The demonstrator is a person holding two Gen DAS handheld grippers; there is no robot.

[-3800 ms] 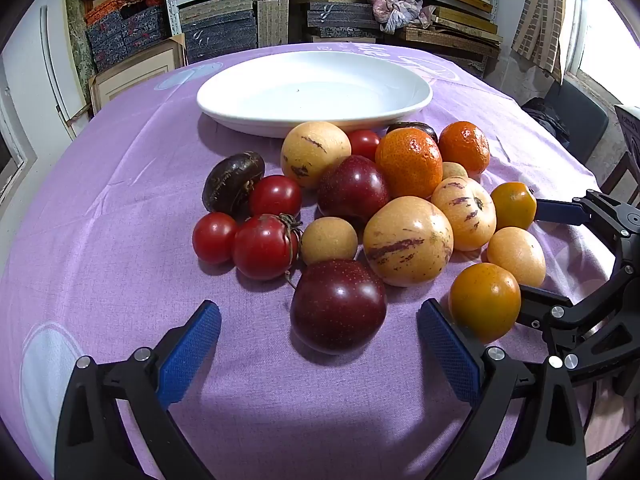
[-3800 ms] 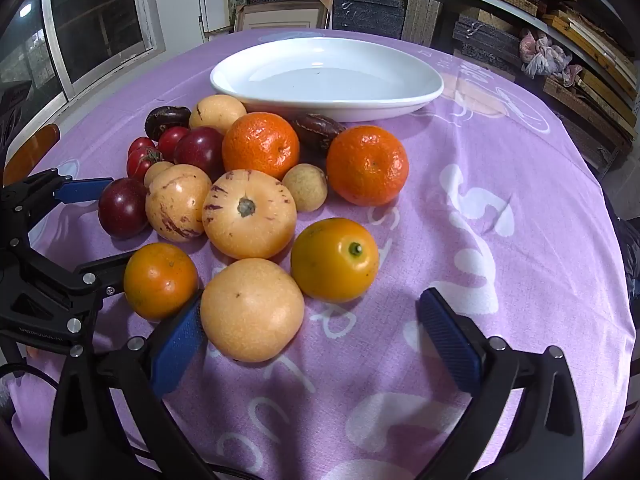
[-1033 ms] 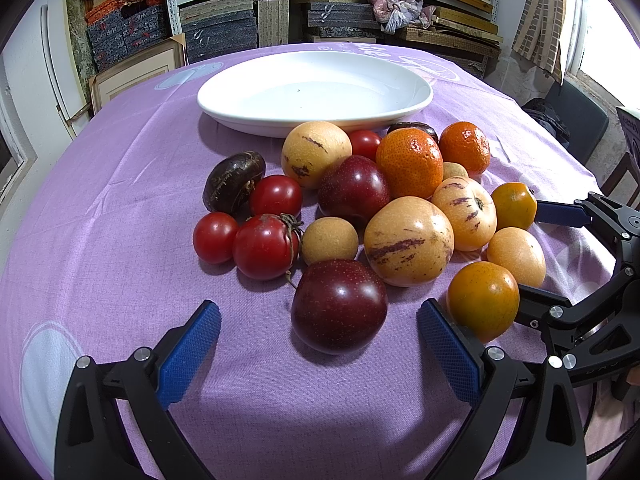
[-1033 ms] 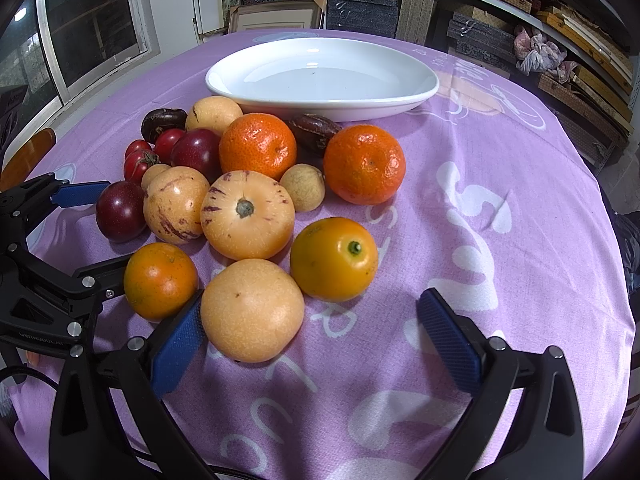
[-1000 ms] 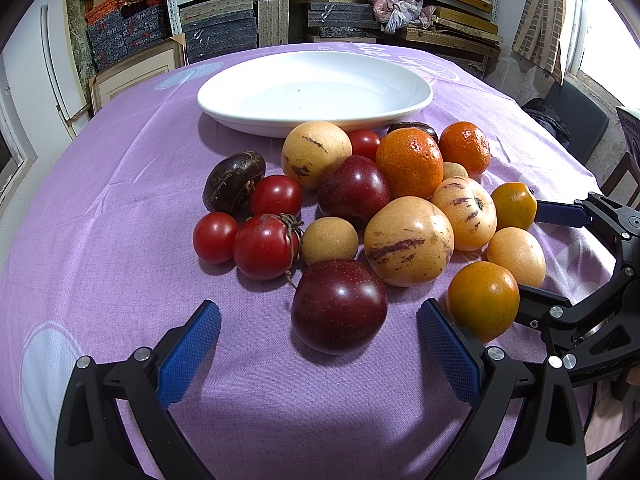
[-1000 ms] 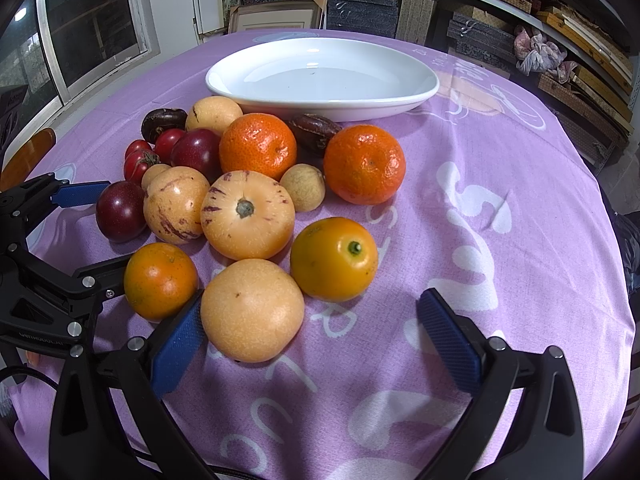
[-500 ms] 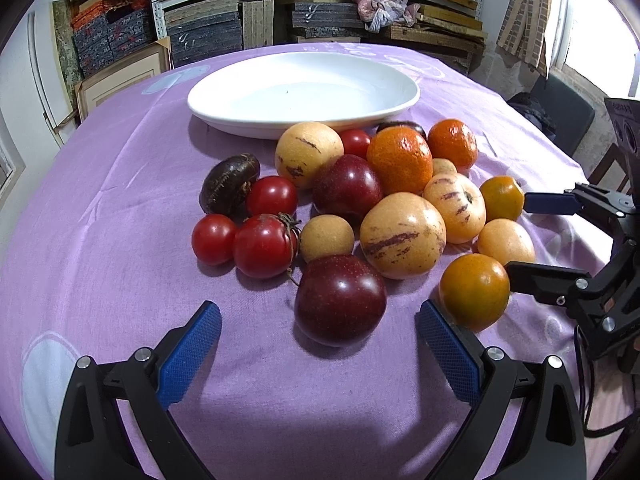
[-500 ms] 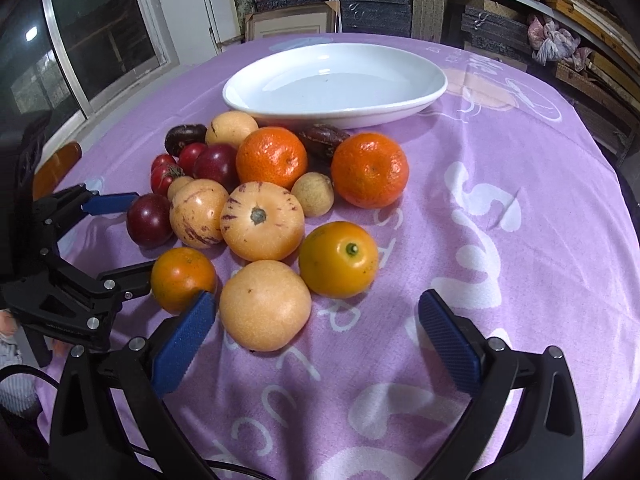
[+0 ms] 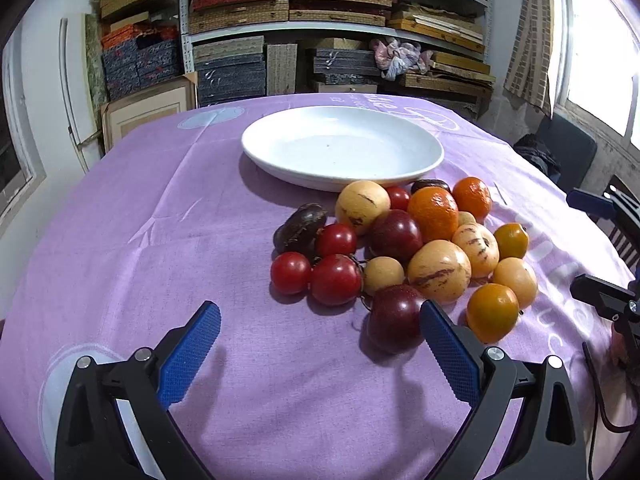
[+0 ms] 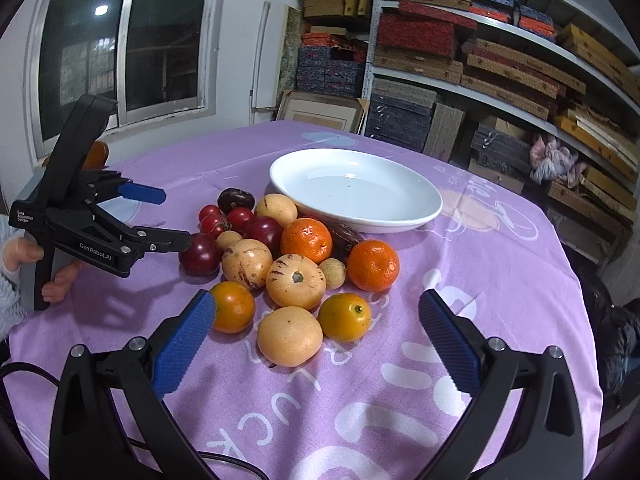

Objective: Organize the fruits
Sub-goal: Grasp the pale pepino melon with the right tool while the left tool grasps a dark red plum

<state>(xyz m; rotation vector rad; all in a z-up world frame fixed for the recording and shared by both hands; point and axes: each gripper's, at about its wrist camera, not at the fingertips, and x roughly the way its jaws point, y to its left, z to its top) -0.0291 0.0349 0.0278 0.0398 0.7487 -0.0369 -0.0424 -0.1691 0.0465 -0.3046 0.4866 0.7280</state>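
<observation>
A heap of fruit lies on the purple tablecloth (image 9: pixel 168 216) in front of an empty white plate (image 9: pixel 342 146) (image 10: pixel 356 190). It holds red tomatoes (image 9: pixel 335 279), dark plums (image 9: pixel 394 318) (image 10: pixel 200 255), pale striped melons (image 9: pixel 439 271) (image 10: pixel 296 281), tangerines (image 10: pixel 373 265) and small orange fruits (image 9: pixel 492 312) (image 10: pixel 345 317). My left gripper (image 9: pixel 320 354) hovers open above the cloth, its right finger beside the near plum. My right gripper (image 10: pixel 316 344) is open too, raised over the pale round fruit (image 10: pixel 289 336). Neither holds anything.
Shelves stacked with boards and boxes (image 9: pixel 320 20) stand behind the table. A window (image 10: pixel 124 40) is at the left in the right wrist view, and a dark chair (image 9: pixel 568 152) stands by the table's right side. A person's hand (image 10: pixel 24 256) grips the left tool.
Both grippers have lifted and pulled back from the fruit, so the pile looks smaller and more of the room shows. The fruit and plate have not moved.
</observation>
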